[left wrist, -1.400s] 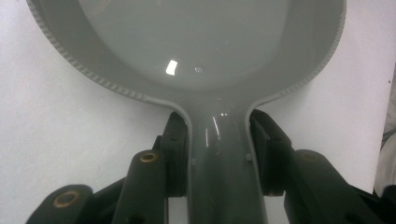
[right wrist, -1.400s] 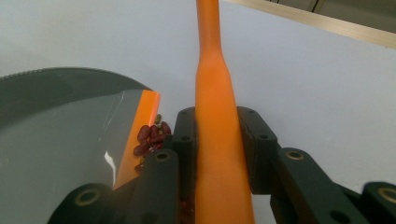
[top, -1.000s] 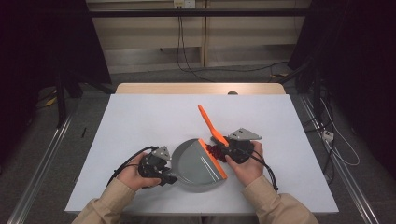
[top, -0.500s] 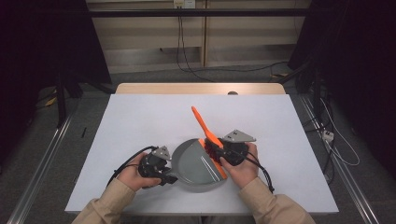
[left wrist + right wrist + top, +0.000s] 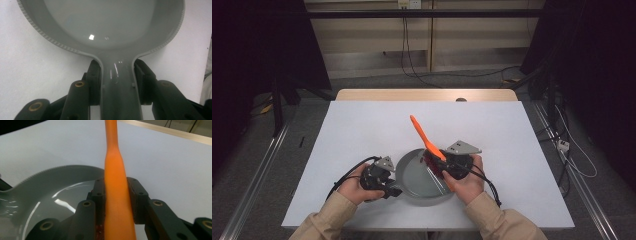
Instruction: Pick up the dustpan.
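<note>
A grey pan sits on the white table near its front edge. My left gripper is shut on the pan's handle, with the pads pressed against both sides. An orange spatula slants up and to the far left over the pan's right rim. My right gripper is shut on the spatula's shaft, just above the pan's bowl. The spatula's lower end is hidden behind the right gripper and hand.
The person's forearms come in from the table's front edge. Black cables trail from both grippers across the tabletop. A wooden strip runs along the table's far edge. Dark stands and floor cables surround the table.
The spatula's upper end has swung to the left, and the right gripper has shifted slightly with it. The left gripper and the pan have stayed put.
</note>
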The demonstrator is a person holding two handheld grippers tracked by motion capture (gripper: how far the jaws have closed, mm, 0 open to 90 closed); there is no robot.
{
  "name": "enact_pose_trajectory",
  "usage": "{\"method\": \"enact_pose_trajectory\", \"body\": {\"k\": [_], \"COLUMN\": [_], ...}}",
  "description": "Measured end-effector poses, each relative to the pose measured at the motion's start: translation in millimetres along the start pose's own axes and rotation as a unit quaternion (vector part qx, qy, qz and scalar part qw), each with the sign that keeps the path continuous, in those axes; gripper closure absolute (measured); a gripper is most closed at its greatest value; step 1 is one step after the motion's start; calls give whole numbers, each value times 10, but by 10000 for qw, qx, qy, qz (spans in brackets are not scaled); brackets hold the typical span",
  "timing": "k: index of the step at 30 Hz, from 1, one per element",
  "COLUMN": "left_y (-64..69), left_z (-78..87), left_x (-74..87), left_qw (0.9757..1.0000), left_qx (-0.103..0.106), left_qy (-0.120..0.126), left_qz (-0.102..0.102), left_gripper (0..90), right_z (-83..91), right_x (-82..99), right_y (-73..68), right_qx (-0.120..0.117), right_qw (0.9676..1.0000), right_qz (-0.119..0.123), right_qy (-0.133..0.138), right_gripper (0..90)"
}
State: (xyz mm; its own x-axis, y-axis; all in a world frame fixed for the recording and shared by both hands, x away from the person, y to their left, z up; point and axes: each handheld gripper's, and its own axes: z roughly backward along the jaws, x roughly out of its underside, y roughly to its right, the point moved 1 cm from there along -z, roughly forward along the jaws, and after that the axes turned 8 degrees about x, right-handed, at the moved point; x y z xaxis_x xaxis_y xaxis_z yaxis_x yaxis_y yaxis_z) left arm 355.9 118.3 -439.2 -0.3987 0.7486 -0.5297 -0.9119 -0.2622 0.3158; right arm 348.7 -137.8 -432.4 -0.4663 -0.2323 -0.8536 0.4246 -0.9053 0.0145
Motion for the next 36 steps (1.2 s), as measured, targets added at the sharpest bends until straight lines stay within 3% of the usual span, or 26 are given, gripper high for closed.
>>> {"method": "enact_pose_trajectory", "body": {"k": [2, 6, 9, 16, 21, 30, 36], "left_y": [-1, 0, -4, -3, -9, -5, -8], "left_z": [0, 2, 2, 2, 6, 13, 16], "left_x": [0, 3, 5, 12, 15, 25, 29], "left_qw": [10000, 10000, 10000, 10000, 10000, 9999, 9998], "left_qx": [-5, -19, 2, -23, -4, -6, 2], "left_qy": [-2, 2, 14, 36, 33, 89, 103], "left_qz": [18, 22, 47, 73, 56, 111, 141], "left_gripper": [627, 627, 627, 627, 627, 627, 627], "right_z": [8, 7, 49, 111, 93, -26, -43], "right_x": [-25, -67, -136, -226, -218, -107, -98], "right_y": [-62, -204, -211, 55, 250, 463, 480], "right_qx": [-168, -390, -414, -290, -111, 283, 387], "right_qw": [9998, 9992, 9988, 9982, 9979, 9981, 9982], "right_qz": [-58, 62, 58, -296, -480, -477, -354], "right_qy": [50, 103, 245, 431, 423, 267, 292], "right_gripper": [710, 711, 711, 711, 711, 711, 711]}}
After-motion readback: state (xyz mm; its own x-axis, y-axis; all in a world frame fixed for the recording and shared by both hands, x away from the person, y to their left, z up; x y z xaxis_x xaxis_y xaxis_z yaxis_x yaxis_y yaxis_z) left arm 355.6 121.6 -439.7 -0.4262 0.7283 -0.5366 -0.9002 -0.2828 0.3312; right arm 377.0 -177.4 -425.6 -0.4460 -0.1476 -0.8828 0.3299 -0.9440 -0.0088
